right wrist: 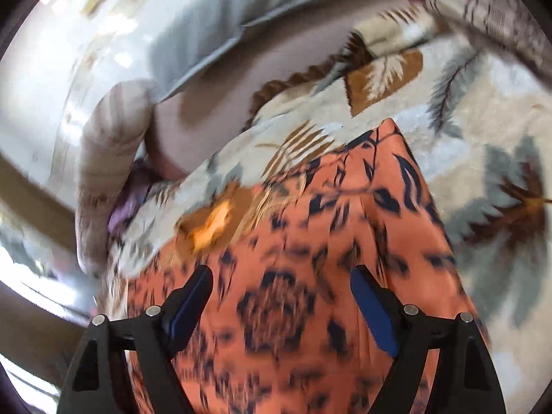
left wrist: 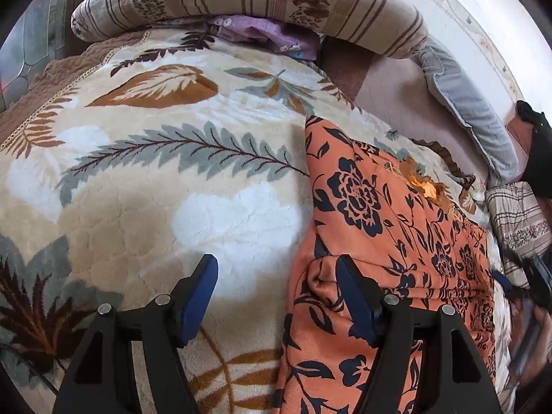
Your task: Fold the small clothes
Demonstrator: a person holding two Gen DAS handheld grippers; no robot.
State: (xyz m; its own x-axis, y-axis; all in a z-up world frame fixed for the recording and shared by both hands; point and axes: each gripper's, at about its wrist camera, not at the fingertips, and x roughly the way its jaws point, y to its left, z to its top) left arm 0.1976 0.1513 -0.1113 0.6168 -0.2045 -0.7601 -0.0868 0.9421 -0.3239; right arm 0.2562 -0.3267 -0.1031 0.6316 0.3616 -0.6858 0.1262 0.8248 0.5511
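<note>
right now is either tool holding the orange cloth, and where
Nothing is held. Both the left tool and right tool stand open over the orange floral garment, pads not pressing it.

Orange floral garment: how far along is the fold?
Done: the orange floral garment lies on the leaf-print blanket, one edge already turned over near the left gripper. In hand: nothing; both the left gripper and the right gripper are open above it. Left: gripping and completing the folds.
</note>
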